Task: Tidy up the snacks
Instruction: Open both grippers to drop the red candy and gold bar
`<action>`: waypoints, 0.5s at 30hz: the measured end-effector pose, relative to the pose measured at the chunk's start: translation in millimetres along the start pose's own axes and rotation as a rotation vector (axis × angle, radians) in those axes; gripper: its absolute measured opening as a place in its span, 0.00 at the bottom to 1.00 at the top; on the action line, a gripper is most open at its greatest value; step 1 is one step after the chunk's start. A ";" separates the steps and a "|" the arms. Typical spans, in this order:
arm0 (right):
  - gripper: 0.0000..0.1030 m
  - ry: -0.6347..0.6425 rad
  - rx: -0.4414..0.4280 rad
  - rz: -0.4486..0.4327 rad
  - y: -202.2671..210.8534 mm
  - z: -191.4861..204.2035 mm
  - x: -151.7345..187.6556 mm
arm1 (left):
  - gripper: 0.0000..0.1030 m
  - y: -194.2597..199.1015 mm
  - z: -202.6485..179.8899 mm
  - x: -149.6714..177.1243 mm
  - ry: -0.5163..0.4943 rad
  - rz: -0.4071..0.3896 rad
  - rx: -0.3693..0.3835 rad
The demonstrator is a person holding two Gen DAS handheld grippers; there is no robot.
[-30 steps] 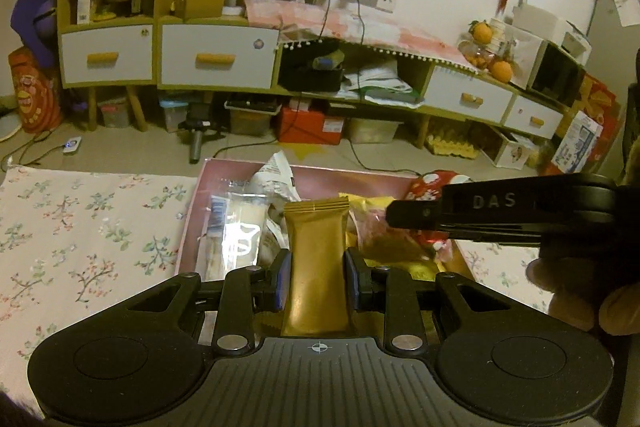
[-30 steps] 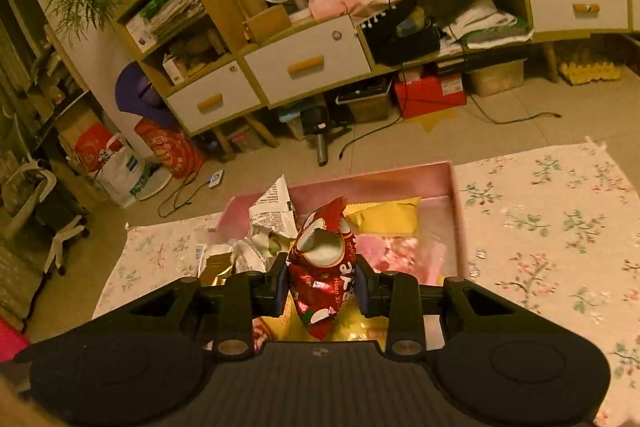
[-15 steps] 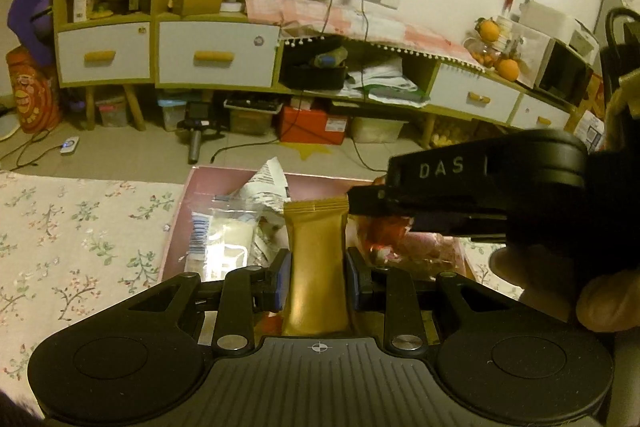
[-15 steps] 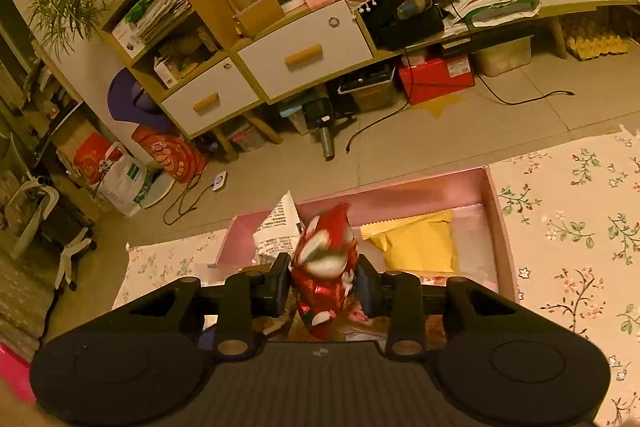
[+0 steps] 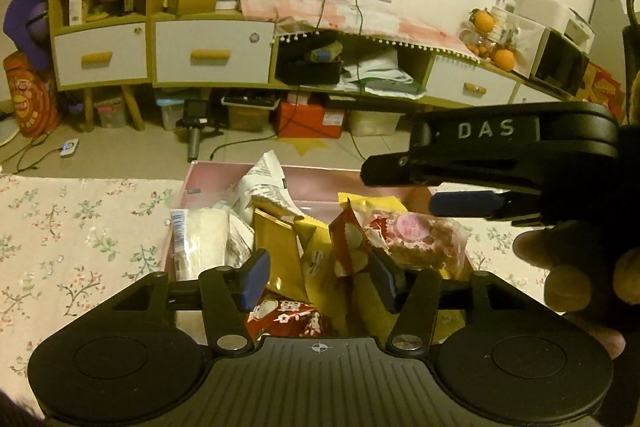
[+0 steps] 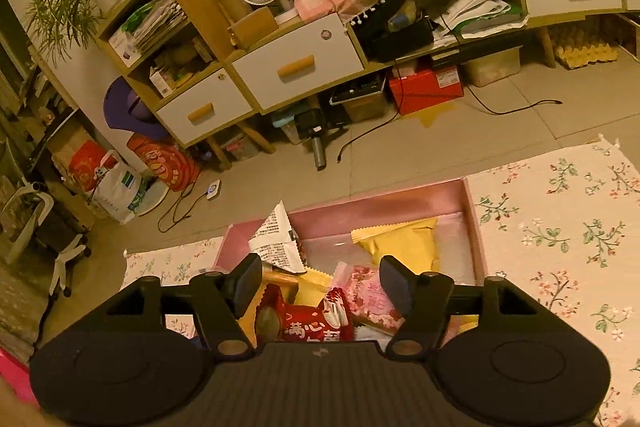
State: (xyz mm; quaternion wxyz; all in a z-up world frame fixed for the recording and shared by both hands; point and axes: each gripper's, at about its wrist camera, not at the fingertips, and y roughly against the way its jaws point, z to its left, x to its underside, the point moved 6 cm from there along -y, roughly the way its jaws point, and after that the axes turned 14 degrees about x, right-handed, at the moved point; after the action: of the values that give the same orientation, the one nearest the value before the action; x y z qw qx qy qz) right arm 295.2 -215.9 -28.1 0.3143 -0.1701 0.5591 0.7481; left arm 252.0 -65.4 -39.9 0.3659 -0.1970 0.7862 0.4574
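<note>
A pink box (image 5: pixel 192 175) on the floral cloth holds several snack packets. My left gripper (image 5: pixel 318 277) is open above them; the gold packet (image 5: pixel 280 259) lies loose in the box between its fingers. A pink cake packet (image 5: pixel 412 237) and a white printed packet (image 5: pixel 268 187) lie beside it. My right gripper (image 6: pixel 322 285) is open over the same box (image 6: pixel 474 223); a red packet (image 6: pixel 316 323) lies below it, next to a pink packet (image 6: pixel 370 293) and a yellow packet (image 6: pixel 404 243). The right gripper also shows from the side in the left wrist view (image 5: pixel 460 195).
The floral cloth (image 5: pixel 68 223) spreads left and right (image 6: pixel 560 235) of the box. Beyond the table edge are a tiled floor with cables, low cabinets with drawers (image 5: pixel 212 53), fans and a cat picture.
Both grippers opened. The gold packet dropped from the left gripper and the red packet from the right gripper into the pink box.
</note>
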 end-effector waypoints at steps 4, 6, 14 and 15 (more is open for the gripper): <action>0.45 0.003 0.011 -0.010 7.3 -3.4 -0.7 | 0.57 4.2 -2.9 2.1 -0.006 0.010 0.004; 0.49 0.009 0.018 -0.015 11.8 -4.6 -0.4 | 0.57 6.7 -4.8 3.5 -0.011 0.014 0.004; 0.62 0.042 0.056 -0.029 25.3 -10.2 7.6 | 0.74 19.3 -12.2 11.7 -0.037 0.026 0.002; 0.63 0.050 0.065 -0.031 27.1 -11.5 9.6 | 0.77 21.5 -13.1 13.6 -0.040 0.027 0.003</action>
State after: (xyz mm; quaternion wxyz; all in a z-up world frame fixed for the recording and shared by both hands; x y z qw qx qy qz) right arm 269.0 -228.9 -17.7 0.3171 -0.1871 0.5882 0.7200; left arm 224.0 -65.5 -33.7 0.3753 -0.1766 0.7821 0.4651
